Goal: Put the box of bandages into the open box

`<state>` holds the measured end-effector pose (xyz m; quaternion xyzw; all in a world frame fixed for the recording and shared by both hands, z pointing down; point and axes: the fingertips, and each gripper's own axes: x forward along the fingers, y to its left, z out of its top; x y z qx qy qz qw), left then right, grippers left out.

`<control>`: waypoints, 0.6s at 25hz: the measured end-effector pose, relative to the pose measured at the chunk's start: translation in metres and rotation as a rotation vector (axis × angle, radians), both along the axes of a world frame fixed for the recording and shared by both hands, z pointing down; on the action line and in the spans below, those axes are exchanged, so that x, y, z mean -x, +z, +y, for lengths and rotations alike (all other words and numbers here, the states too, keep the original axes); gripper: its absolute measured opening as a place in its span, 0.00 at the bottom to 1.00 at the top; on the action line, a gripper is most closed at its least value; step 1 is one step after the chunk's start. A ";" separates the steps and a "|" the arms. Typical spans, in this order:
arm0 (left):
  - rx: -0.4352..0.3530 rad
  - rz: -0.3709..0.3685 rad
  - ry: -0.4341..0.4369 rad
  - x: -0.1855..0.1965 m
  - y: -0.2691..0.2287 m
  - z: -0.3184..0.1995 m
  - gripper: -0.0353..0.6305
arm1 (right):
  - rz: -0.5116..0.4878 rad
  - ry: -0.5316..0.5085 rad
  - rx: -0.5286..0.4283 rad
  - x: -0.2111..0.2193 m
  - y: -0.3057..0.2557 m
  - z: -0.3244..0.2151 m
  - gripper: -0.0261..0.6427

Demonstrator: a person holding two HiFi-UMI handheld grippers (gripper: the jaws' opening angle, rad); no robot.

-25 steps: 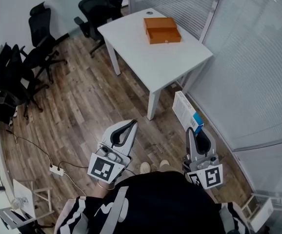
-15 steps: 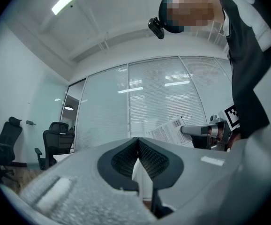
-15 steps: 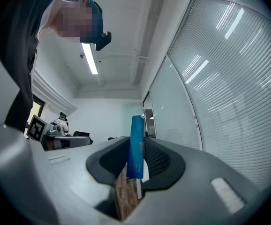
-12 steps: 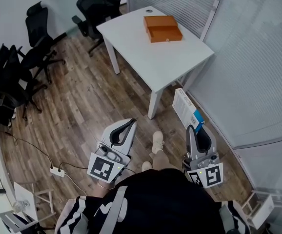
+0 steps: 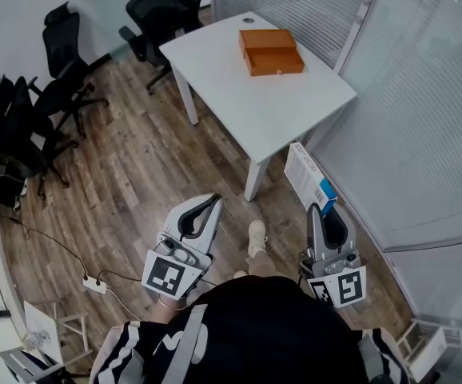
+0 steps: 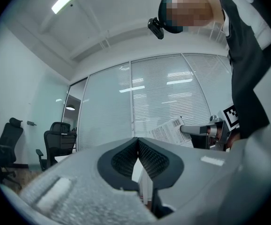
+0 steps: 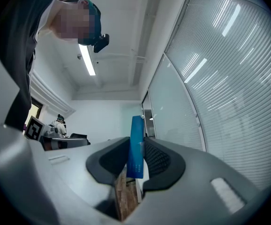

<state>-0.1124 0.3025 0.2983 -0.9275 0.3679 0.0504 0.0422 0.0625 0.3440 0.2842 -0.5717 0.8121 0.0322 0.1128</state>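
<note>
Wooden floor [image 5: 135,174] underfoot, seen from the head view. A white table [image 5: 295,118] stands ahead by the glass wall with blinds [image 5: 423,134]. Black office chairs [image 5: 63,54] are grouped well off to the left.

On the table's far half we note the open box [image 5: 271,51], orange, its lid folded back flat. Nothing shows inside it.

Left gripper [image 5: 213,202] is held low in front of the body. Its jaws meet at the tips with nothing between them, which the left gripper view [image 6: 138,142] confirms.

Right gripper [image 5: 325,213] is clamped on the box of bandages [image 5: 304,176], well short of the table and off its near corner. Our hold is on the box's blue end. Its long axis runs out from the jaws, forward and slightly left towards the table, printed white face up. In the right gripper view its thin blue edge [image 7: 136,146] stands upright between the pads.
</note>
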 end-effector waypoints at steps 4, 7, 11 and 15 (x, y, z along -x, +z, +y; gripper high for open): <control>-0.001 -0.005 -0.010 -0.008 -0.003 -0.034 0.05 | 0.007 0.003 -0.085 -0.015 -0.011 -0.035 0.16; -0.001 -0.007 -0.022 -0.013 -0.003 -0.059 0.05 | 0.002 -0.002 -0.066 -0.023 -0.007 -0.064 0.16; -0.002 -0.012 -0.025 -0.019 -0.003 -0.082 0.05 | 0.000 -0.015 -0.092 -0.027 -0.013 -0.088 0.16; 0.003 -0.019 -0.041 -0.026 -0.003 -0.108 0.05 | -0.002 -0.031 -0.092 -0.033 -0.016 -0.114 0.16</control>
